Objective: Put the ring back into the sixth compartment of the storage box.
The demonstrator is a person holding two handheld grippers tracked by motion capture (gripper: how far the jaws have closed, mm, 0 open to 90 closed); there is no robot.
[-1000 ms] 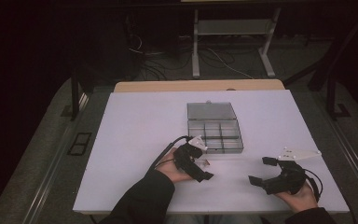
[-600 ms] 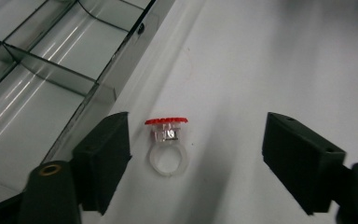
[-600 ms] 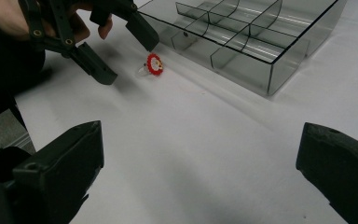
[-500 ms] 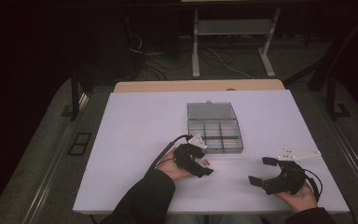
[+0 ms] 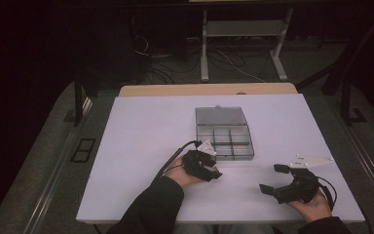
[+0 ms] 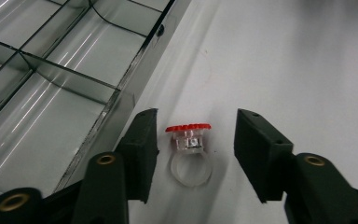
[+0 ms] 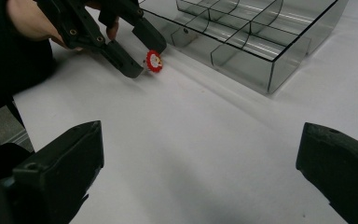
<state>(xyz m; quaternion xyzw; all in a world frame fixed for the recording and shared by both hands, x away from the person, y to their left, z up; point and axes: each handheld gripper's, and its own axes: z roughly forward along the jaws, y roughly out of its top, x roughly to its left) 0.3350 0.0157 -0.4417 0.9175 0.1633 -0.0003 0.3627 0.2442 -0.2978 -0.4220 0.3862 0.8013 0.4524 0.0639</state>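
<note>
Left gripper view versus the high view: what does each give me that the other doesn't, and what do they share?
The left gripper view alone resolves the ring: clear band, red-topped head, lying on the table between the left gripper's open jaws, touching neither, just beside the clear compartment box's wall. The high view alone gives the right gripper, open and off to the right, the box's lid laid open, and the whole white table. Both show the left gripper, box and table.

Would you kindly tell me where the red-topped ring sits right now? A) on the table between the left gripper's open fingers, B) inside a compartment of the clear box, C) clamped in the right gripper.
A: the red-topped ring lies on the white table between the left gripper's spread fingers, beside the clear box.
</note>
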